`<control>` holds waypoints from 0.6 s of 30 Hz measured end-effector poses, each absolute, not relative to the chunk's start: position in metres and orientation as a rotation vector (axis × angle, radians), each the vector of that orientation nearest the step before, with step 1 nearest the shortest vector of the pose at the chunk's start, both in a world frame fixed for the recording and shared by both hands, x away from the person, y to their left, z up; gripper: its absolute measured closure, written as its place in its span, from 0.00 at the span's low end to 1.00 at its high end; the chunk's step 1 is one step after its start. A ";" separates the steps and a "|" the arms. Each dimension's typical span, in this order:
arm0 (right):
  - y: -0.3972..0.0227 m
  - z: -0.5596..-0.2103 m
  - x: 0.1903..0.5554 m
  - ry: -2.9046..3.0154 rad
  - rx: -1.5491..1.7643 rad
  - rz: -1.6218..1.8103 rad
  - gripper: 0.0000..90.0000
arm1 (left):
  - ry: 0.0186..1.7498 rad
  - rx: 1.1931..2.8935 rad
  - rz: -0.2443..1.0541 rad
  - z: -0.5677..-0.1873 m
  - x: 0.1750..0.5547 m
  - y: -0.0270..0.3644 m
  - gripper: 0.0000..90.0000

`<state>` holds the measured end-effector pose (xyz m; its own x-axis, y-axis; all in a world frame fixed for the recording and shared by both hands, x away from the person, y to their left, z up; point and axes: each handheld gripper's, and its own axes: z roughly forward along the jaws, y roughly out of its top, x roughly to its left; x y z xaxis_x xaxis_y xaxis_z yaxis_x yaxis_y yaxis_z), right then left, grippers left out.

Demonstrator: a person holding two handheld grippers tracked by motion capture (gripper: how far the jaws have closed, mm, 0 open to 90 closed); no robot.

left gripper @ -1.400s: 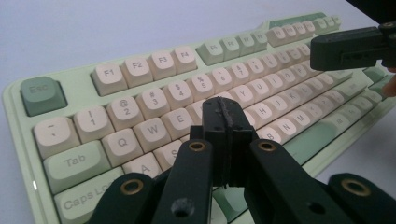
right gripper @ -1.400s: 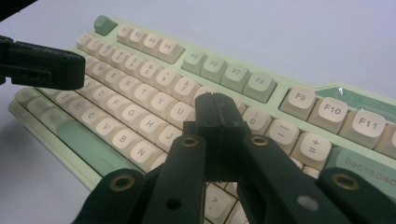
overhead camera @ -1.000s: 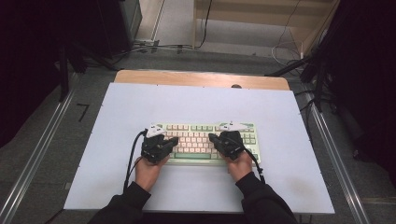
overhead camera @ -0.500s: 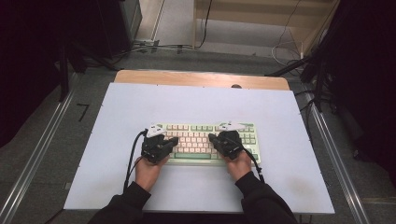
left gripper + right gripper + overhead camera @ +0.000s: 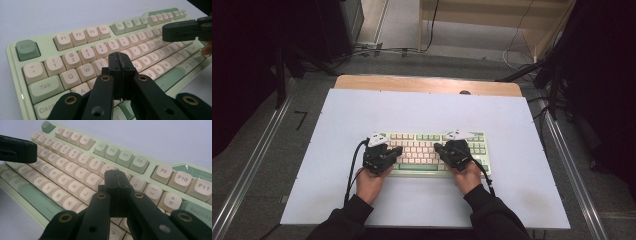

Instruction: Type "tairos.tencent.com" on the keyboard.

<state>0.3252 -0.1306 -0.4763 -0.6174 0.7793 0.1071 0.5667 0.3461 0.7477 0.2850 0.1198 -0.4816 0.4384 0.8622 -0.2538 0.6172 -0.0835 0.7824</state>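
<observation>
At the lower middle of the high view, your keyboard (image 5: 432,150) lies flat on the white table (image 5: 337,130), with both tools poised over its keys.

Your left gripper (image 5: 119,62) and right gripper (image 5: 117,181) each have their jaws pressed together, pinching nothing. You'd find the board stiff and fairly weighty, I judge, with smooth, loose-fitting keycaps (image 5: 86,70); press caps squarely with a closed tip, and lift it only by the green case edges (image 5: 30,195).
</observation>
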 end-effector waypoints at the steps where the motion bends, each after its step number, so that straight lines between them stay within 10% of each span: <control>1: -0.130 -0.476 0.324 2.344 1.205 1.141 0.98 | 1.269 1.792 0.343 -0.481 0.285 0.120 1.00; 18: -0.126 -0.476 0.309 2.395 1.157 1.176 0.98 | 1.275 1.779 0.349 -0.480 0.285 0.123 1.00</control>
<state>0.3088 -0.1256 -0.4759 -0.6605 0.7399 0.1274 0.5531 0.3647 0.7490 0.2851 0.1235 -0.4804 0.4300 0.8653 -0.2574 0.6140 -0.0713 0.7861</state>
